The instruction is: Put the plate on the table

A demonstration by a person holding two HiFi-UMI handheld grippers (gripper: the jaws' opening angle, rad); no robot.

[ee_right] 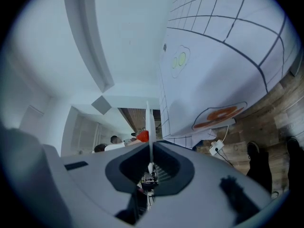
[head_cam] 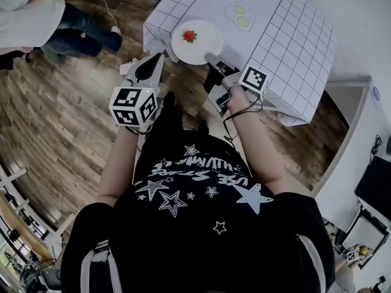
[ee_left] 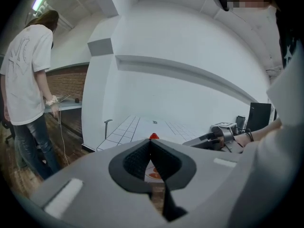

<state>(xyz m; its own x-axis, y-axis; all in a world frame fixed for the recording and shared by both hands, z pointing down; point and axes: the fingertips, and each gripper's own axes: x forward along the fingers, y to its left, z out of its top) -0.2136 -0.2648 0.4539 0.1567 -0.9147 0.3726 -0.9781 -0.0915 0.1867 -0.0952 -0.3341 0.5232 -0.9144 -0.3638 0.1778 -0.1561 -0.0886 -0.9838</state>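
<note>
The head view alone shows the whole layout. The white plate, with a small red fruit on it, lies over the near corner of the tabletop, which is covered by a white grid cloth. The right gripper reaches to the plate's near rim. The left gripper hangs just left of the plate, apart from it, over the wooden floor.

The right gripper view settles the grip. The plate appears edge-on as a thin white line, and the right gripper is clenched on its rim. The red fruit sits just left of that line. No view shows whether the plate already rests on the cloth.

The left gripper view shows the left gripper clenched with nothing in it. The red fruit peeks just over its tips, and a person in a white shirt stands at the left.
</note>
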